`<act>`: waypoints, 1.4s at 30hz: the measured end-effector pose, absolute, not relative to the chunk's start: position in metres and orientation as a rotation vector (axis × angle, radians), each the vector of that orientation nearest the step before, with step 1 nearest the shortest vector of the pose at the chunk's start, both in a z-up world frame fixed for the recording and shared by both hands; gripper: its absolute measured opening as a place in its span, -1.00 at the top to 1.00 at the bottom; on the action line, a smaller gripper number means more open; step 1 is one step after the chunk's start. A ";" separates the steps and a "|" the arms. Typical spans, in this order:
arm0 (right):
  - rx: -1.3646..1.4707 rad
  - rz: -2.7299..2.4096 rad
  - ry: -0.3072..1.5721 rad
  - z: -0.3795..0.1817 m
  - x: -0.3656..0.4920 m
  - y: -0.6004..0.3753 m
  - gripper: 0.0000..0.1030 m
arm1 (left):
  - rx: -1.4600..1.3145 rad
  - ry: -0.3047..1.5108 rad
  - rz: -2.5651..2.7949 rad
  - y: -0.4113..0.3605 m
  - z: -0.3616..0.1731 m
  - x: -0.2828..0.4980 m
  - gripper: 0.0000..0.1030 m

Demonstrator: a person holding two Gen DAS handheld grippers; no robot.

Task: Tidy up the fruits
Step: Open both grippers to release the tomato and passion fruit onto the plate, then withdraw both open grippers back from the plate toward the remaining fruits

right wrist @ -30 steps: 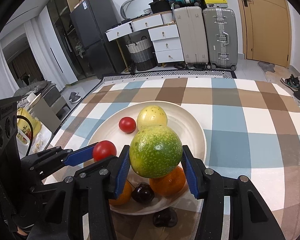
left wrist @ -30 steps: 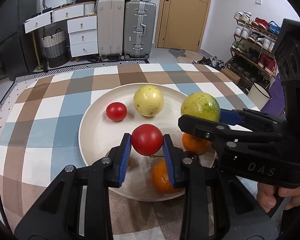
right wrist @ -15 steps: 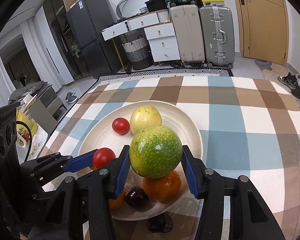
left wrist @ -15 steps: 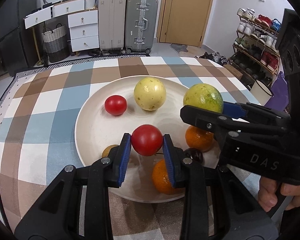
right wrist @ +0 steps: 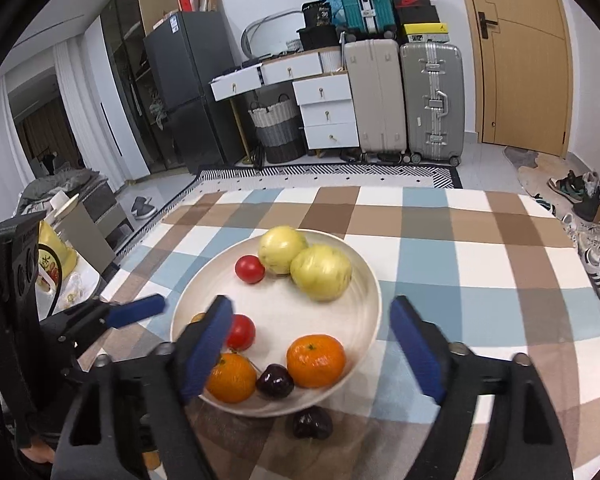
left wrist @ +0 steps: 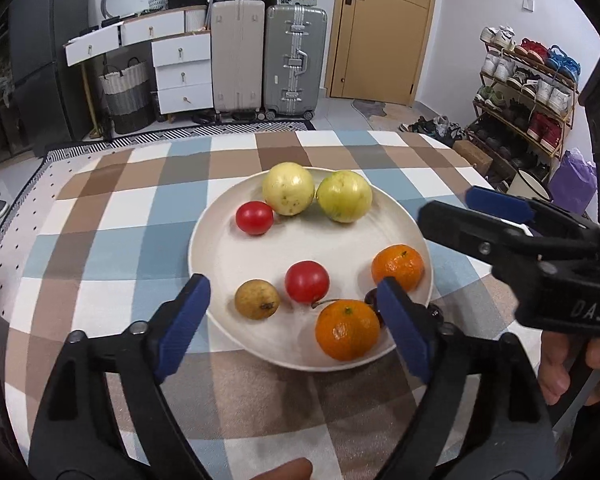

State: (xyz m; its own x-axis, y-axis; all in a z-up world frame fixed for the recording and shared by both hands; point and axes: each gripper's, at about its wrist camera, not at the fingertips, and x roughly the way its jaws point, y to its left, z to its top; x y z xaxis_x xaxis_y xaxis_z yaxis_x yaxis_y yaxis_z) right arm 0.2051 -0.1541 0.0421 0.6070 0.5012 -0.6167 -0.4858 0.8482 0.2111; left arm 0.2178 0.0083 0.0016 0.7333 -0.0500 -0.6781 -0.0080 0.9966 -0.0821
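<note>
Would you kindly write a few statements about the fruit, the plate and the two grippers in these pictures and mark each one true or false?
1. Two oranges lie on the plate. True.
2. The left gripper grips a red tomato. False: its jaws are opening and press on nothing; the near tomato rests on the plate.
3. The two large yellow-green fruits sit side by side at the plate's far side. True.
4. All fruit is on the plate. False: one dark fruit lies on the checked cloth beside the near rim.
5. The right gripper holds the green fruit aloft. False: its jaws are opening, with nothing gripped.
</note>
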 end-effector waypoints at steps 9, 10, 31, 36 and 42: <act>0.040 0.562 0.733 0.051 0.181 -0.178 -0.99 | -0.102 0.728 0.005 0.018 0.019 0.170 -0.98; 0.044 0.564 0.734 0.051 0.178 -0.180 -0.99 | -0.103 0.727 0.011 0.019 0.020 0.164 -0.98; -0.062 0.566 0.788 0.036 0.128 -0.195 -0.99 | -0.124 0.767 0.051 0.029 0.012 0.090 -0.98; -0.050 0.570 0.819 0.024 0.128 -0.193 -0.99 | -0.128 0.801 0.054 0.025 -0.002 0.089 -0.98; -0.062 0.556 0.843 0.014 0.133 -0.188 -0.99 | -0.144 0.825 0.052 0.022 -0.013 0.088 -0.98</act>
State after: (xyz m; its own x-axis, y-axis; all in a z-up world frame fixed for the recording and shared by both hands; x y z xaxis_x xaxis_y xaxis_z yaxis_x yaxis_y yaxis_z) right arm 0.1327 -0.1878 0.0137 0.5322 0.4420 -0.7221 -0.4897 0.8565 0.1633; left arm 0.0879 0.0223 -0.0126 0.6777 -0.0101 -0.7352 -0.1021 0.9889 -0.1076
